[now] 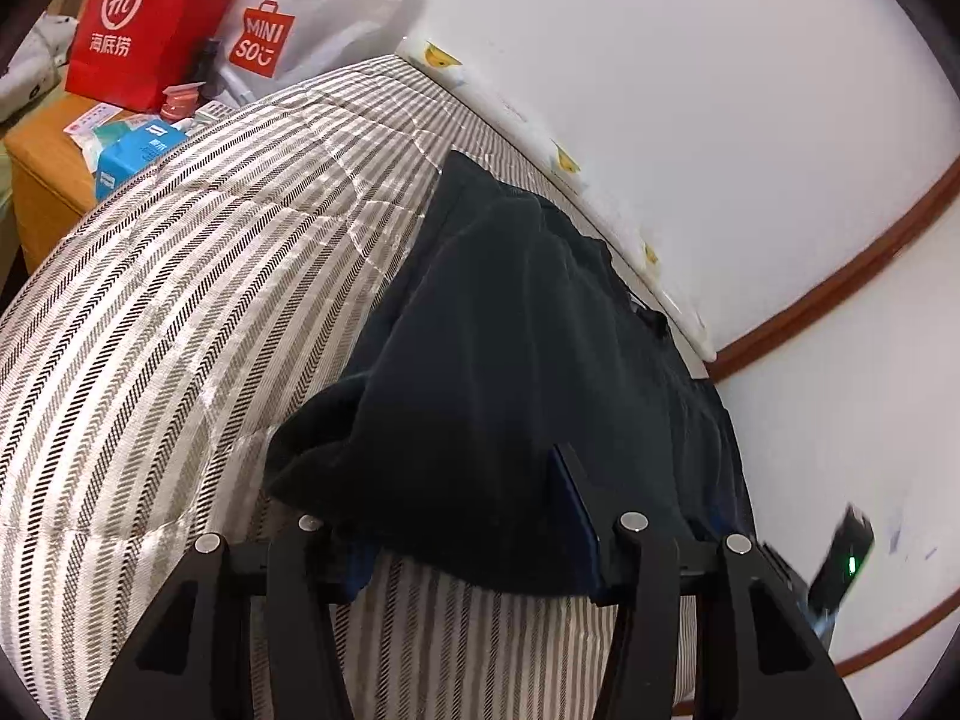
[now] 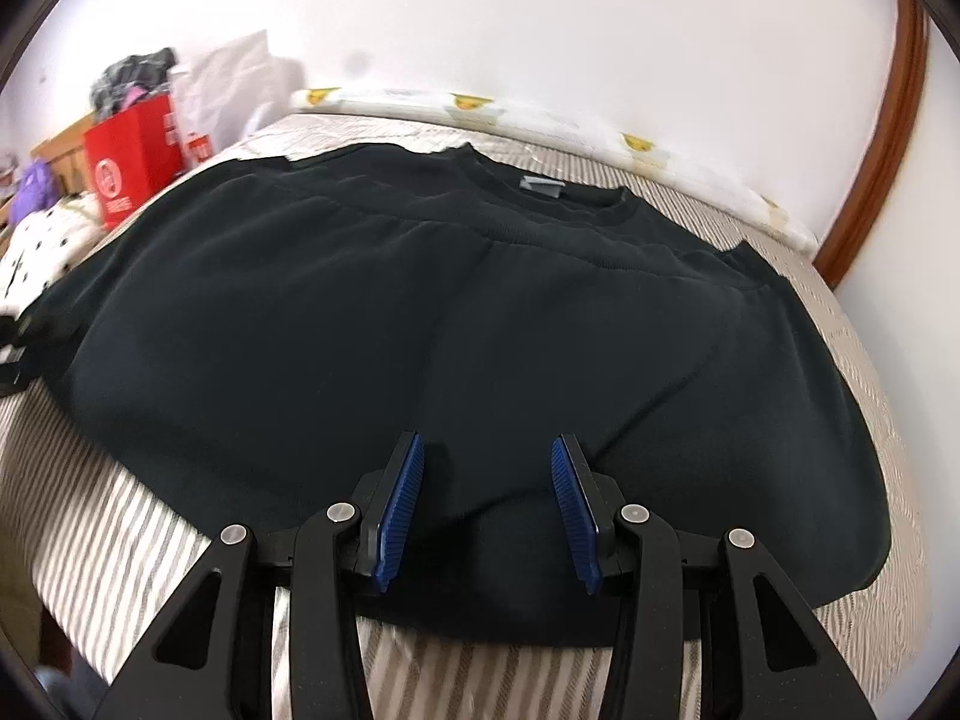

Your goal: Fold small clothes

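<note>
A black T-shirt (image 2: 456,312) lies on the striped bed (image 2: 120,516), collar and grey label at the far side, its lower part folded up toward the collar. My right gripper (image 2: 486,450) is open, its blue pads (image 2: 399,504) spread over the near folded edge, empty. In the left wrist view the shirt (image 1: 510,348) is bunched and draped over my left gripper (image 1: 468,498). Only one blue pad (image 1: 576,504) shows; the other finger is under the cloth. The jaws stand wide apart with a fold of the shirt between them; whether they grip it is unclear.
A red paper bag (image 1: 156,24) and a white Miniso bag (image 1: 300,30) stand beyond the bed's far end, with boxes on a wooden stand (image 1: 42,180). A white wall (image 1: 720,120) runs along the bed. The other gripper's body (image 1: 840,564) shows at right.
</note>
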`<state>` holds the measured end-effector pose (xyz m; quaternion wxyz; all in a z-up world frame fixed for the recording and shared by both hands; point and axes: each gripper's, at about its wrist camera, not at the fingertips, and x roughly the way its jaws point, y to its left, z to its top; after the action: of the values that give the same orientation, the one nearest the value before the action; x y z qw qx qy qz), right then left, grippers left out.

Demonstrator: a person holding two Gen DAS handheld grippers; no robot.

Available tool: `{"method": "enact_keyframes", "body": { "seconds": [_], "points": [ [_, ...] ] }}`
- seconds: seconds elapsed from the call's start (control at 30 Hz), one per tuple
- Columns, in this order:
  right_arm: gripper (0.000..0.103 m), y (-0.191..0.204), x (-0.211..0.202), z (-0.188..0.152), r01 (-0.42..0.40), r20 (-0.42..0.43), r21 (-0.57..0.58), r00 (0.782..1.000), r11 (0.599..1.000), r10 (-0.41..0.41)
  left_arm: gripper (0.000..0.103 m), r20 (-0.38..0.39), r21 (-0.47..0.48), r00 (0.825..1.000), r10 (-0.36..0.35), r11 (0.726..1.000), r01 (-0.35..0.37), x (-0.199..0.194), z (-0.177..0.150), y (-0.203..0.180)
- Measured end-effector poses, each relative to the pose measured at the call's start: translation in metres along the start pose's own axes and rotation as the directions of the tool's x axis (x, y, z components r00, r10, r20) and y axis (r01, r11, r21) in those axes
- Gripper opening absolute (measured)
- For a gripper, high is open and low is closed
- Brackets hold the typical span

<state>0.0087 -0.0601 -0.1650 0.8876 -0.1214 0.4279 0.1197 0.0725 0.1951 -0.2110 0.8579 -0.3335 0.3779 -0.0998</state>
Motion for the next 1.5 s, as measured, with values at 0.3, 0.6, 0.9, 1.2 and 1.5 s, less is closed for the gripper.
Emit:
{"method": "enact_keyframes", "body": {
  "seconds": [0.3, 0.6, 0.9, 1.2, 1.5],
  "points": [
    [0.044, -0.030, -0.014, -0.021, -0.119, 0.017, 0.049, 0.993, 0.992, 0.118, 0.018, 0.051, 0.058, 0.985, 0.166, 0.984, -0.169, -0.003, 0.004, -0.028],
    [0.044, -0.091, -0.022, -0.025, -0.059, 0.035, 0.157, 0.998, 0.986, 0.054, 0.013, 0.151, 0.198, 0.985, 0.088, 0.973, -0.117, -0.014, 0.017, -0.100],
    [0.044, -0.151, -0.028, -0.035, 0.009, 0.020, 0.297, 1.000, 0.955, -0.016, 0.012, 0.053, 0.360, 0.997, -0.052, 0.932, 0.029, 0.012, 0.005, -0.175],
    [0.044, -0.174, -0.036, -0.044, 0.079, -0.045, 0.356, 0.997, 0.931, -0.068, 0.012, -0.151, 0.423, 0.986, -0.073, 0.897, 0.131, 0.069, -0.036, -0.194],
    [0.044, -0.157, -0.053, -0.030, 0.142, -0.050, 0.317, 0.990, 0.938, -0.133, 0.025, -0.225, 0.455, 0.971, -0.084, 0.872, 0.181, 0.068, -0.043, -0.186]
  ]
}}
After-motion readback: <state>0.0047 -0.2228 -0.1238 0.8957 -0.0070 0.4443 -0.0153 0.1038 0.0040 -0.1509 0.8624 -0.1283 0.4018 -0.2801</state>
